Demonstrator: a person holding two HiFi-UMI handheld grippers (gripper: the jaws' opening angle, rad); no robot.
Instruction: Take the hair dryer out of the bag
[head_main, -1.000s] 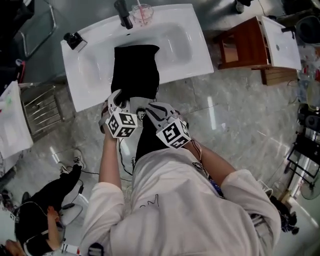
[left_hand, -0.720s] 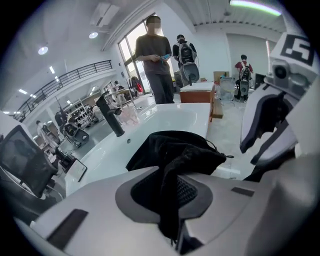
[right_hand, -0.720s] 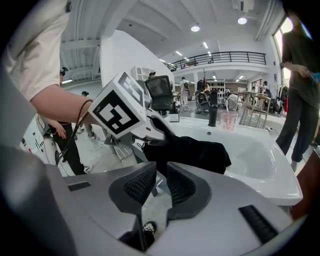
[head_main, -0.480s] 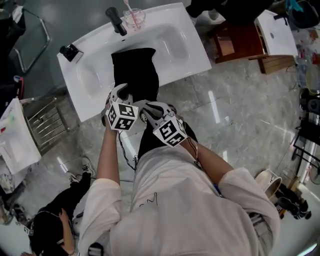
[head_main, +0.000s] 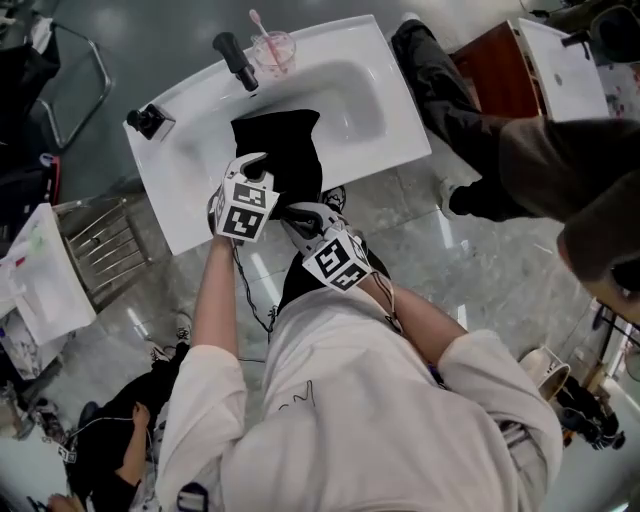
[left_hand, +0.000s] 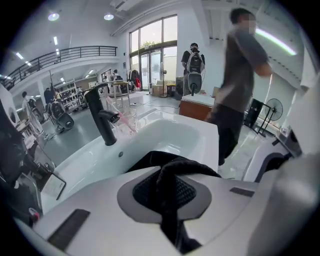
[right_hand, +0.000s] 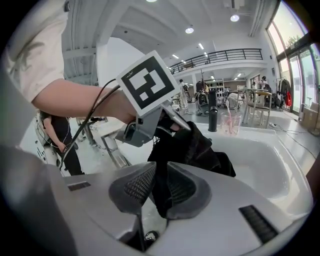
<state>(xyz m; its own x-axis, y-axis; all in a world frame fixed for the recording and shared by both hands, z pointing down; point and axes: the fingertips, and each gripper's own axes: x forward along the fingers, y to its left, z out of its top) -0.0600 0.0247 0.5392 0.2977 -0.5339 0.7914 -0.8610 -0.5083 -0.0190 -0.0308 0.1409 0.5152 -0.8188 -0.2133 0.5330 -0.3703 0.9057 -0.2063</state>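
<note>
lying in a white sink at the upper middle of the head view, above glossy grey floor tiles, the black bag runs lengthwise from the tap down toward the person. left gripper and right gripper each clamp its cloth at the near end; the hair dryer is hidden.

Head view overhead — gripper views near basin

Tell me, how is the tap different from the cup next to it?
The tap is solid black; the cup is see-through and pinkish. The cup holds a toothbrush; the tap holds nothing. Both stand side by side at the back of the white sink.
</note>
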